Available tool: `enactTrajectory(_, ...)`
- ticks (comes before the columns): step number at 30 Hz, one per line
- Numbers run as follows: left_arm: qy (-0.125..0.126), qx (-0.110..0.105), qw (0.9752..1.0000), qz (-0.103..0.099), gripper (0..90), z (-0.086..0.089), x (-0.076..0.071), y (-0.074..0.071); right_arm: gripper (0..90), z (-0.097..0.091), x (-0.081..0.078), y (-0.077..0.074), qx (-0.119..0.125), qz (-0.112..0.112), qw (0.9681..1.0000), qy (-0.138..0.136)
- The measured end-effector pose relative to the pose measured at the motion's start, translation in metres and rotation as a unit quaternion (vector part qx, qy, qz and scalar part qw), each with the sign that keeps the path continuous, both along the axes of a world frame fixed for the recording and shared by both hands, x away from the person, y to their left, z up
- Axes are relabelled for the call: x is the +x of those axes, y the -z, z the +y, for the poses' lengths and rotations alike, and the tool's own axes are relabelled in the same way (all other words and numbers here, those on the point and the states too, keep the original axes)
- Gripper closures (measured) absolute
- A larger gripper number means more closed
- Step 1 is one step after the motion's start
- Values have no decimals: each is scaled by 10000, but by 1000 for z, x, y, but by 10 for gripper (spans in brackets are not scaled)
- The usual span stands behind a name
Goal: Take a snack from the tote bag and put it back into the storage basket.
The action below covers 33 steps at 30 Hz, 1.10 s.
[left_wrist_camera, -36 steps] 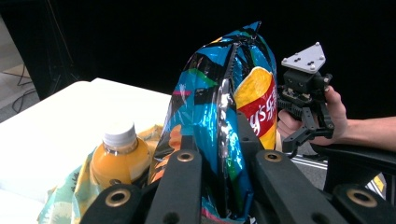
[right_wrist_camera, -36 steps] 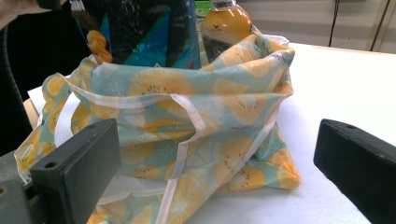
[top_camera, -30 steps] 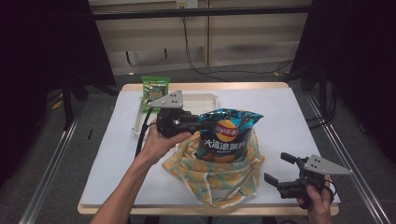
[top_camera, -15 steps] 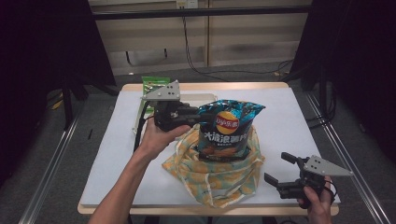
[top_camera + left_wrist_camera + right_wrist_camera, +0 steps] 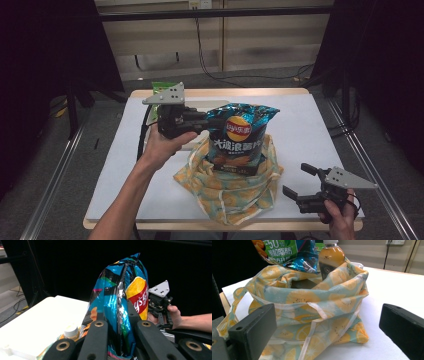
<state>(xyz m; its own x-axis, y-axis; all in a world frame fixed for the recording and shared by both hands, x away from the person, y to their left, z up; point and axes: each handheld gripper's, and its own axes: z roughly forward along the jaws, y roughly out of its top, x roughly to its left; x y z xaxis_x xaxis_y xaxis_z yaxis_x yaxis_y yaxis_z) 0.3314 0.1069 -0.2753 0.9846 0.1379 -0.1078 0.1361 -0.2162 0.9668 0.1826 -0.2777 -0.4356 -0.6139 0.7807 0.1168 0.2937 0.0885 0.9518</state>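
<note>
A blue crisp bag (image 5: 240, 141) (image 5: 117, 297) hangs upright over a cloth bag (image 5: 226, 186) (image 5: 312, 305) printed with orange slices. My left gripper (image 5: 212, 121) (image 5: 117, 325) is shut on the crisp bag's upper left edge, and the foil is pinched between its jaws. The crisp bag's lower end (image 5: 292, 252) hangs just above the cloth bag's open mouth. An orange drink bottle (image 5: 331, 257) (image 5: 71, 331) stands inside the cloth bag. My right gripper (image 5: 296, 180) (image 5: 328, 325) (image 5: 160, 302) is open near the table's front right corner, pointing at the cloth bag with nothing between its jaws.
A green packet (image 5: 162, 87) lies at the table's back left behind the left gripper. The white table top (image 5: 310, 130) has free room to the right of the cloth bag. Dark curtains stand on both sides of the table.
The left gripper has risen and moved toward the back with the crisp bag, whose lower end now hangs higher over the cloth bag. The right gripper has stayed put.
</note>
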Motion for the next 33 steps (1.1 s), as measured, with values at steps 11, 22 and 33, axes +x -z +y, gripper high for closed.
enactTrajectory(11, -129, -77, 9999, 64, 839, 23, 3, -3, 8, 0, 0, 0, 1, 16, 10000, 4)
enactTrajectory(22, -406, -104, 9990, 158, 837, 50, 10, 4, 8, 0, 1, 1, -20, 33, 10000, -4)
enactTrajectory(33, -626, -167, 9979, 65, 836, 68, 12, -6, 6, 1, 2, 2, -42, 76, 10000, -38)
